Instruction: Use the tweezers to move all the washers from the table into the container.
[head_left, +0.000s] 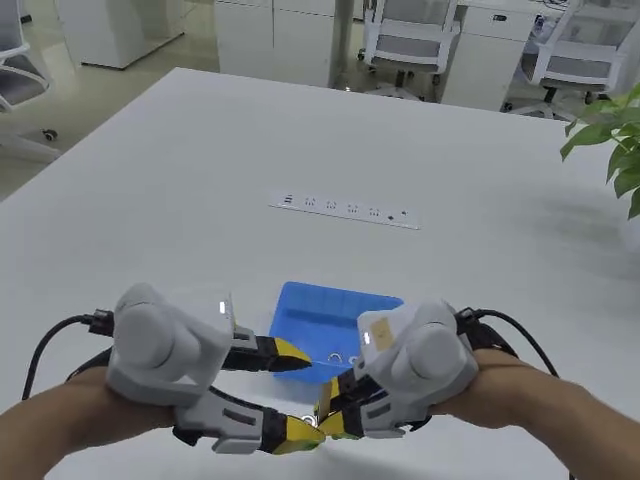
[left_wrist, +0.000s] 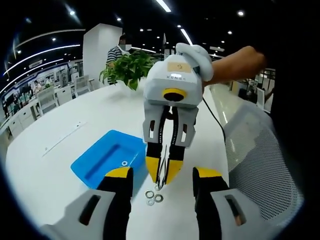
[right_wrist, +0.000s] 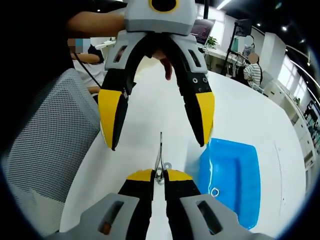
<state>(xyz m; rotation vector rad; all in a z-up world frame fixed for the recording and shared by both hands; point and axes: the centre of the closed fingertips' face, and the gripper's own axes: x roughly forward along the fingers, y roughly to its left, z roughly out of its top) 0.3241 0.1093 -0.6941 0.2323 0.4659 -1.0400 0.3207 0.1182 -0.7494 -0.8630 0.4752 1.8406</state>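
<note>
on the white table (head_left: 300, 140), just beside a corner of the blue container (left_wrist: 102, 155), three washers (left_wrist: 158, 198) are lying in a tight cluster, touching or nearly so. one more washer (left_wrist: 124, 163) is already sitting inside the container, on the side nearest the cluster. the head view is hinting at a second one next to it, but it's too small to call. my read: the task is partly done, with three pickups remaining as far as the pictures are showing.

right gripper (right_wrist: 159, 176) is clamping the tweezers (right_wrist: 160, 150), jaws together on the handle end, tips pointing out toward the left gripper (right_wrist: 156, 143). the tweezer tips are looking closed or nearly so, hanging right over the cluster; can't tell if they're touching a washer. the left gripper is facing the right one with jaws spread wide, holding nothing, hovering close to the tweezers.

the washers are showing as small flat metal rings, thin and shiny, lying low on the table. judging from that, they're going to be fiddly: the tips will be needing an edge pinch, and a ring slipping out is the likely failure.
</note>
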